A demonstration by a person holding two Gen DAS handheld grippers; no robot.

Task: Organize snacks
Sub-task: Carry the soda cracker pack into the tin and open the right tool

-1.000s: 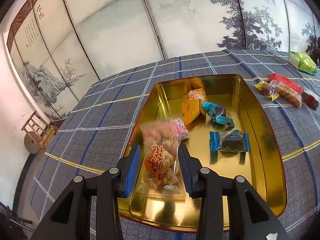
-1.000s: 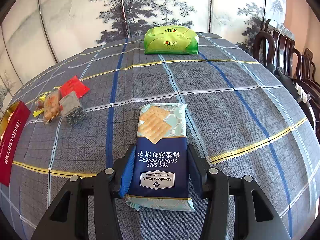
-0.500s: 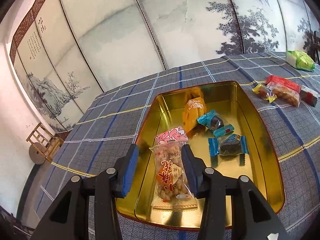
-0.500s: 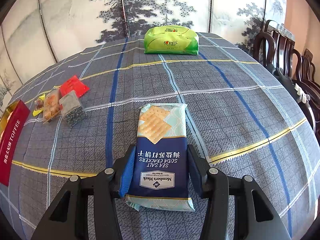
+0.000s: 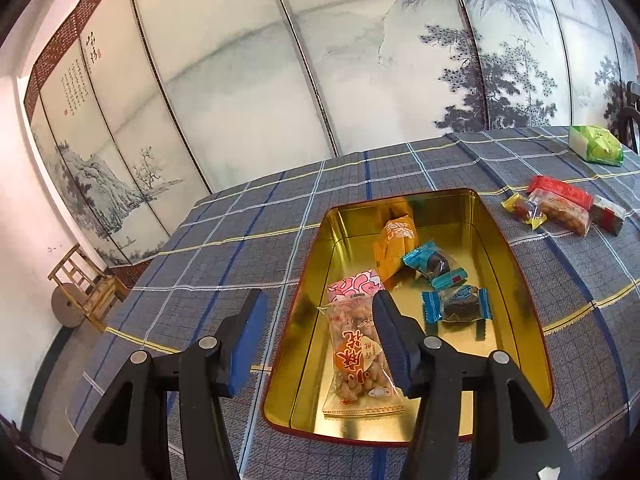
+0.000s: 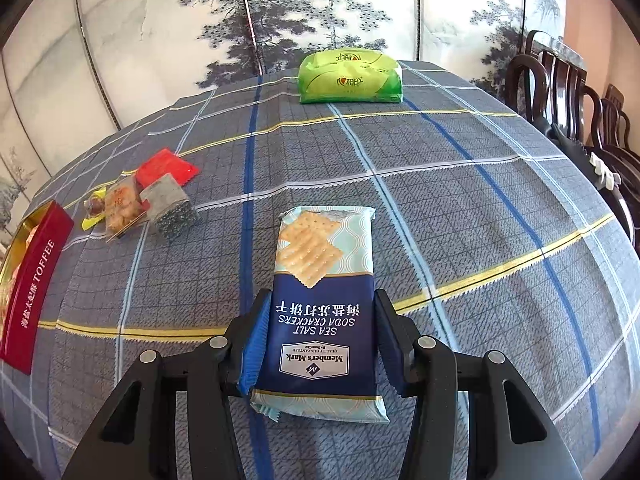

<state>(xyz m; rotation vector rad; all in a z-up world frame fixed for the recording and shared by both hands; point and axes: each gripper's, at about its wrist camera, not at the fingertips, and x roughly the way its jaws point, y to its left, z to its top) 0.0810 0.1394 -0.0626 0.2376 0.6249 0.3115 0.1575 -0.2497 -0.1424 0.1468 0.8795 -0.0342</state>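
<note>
A gold tin [image 5: 516, 264] with red outer walls sits on the plaid cloth. In it lie a clear peanut pack [image 5: 358, 354], a pink pack [image 5: 354, 286], an orange pack [image 5: 394, 248] and two blue-wrapped candies [image 5: 434, 268]. My left gripper [image 5: 320, 300] hovers over the tin's near left corner, and its jaws are opening. The peanut pack lies flat below, free of both pads and partly hidden by the right finger. My right gripper [image 6: 322, 300] is shut on a blue sea salt soda cracker pack [image 6: 324, 280] resting on the cloth.
Several small snacks [image 5: 560, 208] lie on the cloth right of the tin, also seen as a cluster [image 6: 136, 200]. A green pack [image 6: 348, 78] stands at the table's far edge. Dark chairs [image 6: 560, 80] line the right side. A painted screen stands behind.
The left jaws have spread apart and let go of the peanut pack, which now lies flat in the tin. The left gripper has lifted a little. The right gripper and the cracker pack have not moved.
</note>
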